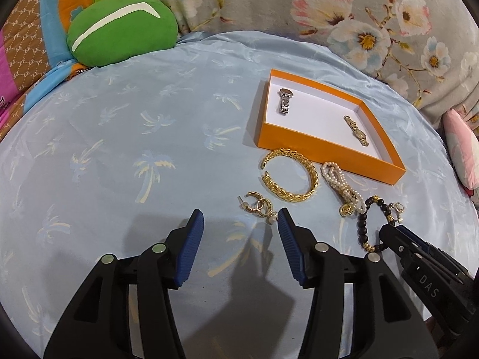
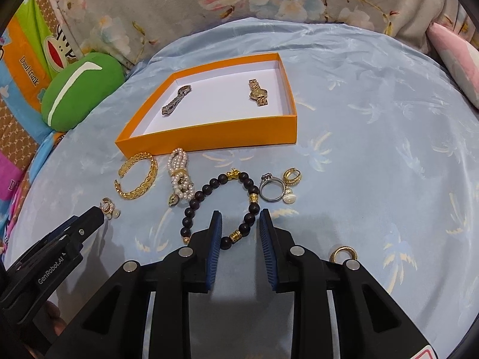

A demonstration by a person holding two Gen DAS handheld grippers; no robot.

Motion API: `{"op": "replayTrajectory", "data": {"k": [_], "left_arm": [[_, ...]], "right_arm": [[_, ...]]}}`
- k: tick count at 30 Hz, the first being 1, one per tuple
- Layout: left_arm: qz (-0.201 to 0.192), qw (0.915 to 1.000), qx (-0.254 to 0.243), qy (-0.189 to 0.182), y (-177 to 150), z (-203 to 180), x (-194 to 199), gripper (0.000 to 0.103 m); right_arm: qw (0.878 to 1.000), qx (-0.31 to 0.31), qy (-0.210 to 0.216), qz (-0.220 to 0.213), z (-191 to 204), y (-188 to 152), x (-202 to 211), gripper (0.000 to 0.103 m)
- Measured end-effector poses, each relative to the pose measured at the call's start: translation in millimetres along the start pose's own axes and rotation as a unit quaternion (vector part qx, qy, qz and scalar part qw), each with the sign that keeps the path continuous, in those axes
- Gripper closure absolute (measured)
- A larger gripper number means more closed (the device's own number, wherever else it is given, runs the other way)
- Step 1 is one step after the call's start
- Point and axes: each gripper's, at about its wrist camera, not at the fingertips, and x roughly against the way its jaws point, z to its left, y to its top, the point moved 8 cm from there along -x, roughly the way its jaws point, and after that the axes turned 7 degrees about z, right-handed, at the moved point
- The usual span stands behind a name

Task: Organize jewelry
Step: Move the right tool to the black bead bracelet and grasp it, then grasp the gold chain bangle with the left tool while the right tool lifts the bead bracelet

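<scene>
Fingers of left gripper apart beside gold earrings, nothing between, right gripper fingers parted over black bead bracelet, orange box holding two watches beyond.

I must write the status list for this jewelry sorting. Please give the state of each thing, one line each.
Orange box: open, no lid, two watches inside.
Silver watch: in box, lying flat.
Gold watch: in box, lying flat.
Gold bangle: on the sheet, outside box.
Pearl bracelet: on the sheet, bunched.
Black bead bracelet: on the sheet, ungripped.
Left claw: open, empty.
Right claw: open around the beads.
</scene>
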Motion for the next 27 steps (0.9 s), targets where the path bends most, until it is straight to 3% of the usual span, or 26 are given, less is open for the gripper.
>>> {"op": "replayTrajectory", "data": {"k": [6, 21, 27], "left_arm": [[0.003, 1.0000, -0.004, 0.004, 0.0, -1.6, -1.2, 0.053], [0.004, 0.9999, -0.006, 0.008, -0.5, -2.4, -1.8, 0.052], [-0.007, 0.9997, -0.020, 0.007, 2.1, -8.6, -0.4, 0.041]], "right_arm": [[1.000, -0.016, 0.001, -0.001, -6.3, 1.2, -1.1, 0.089], [1.000, -0.020, 0.009, -0.008, -10.7, -2.4, 4.2, 0.096], [0.999, -0.031, 0.012, -0.006, -25.8, -16.0, 15.7, 0.096]]}}
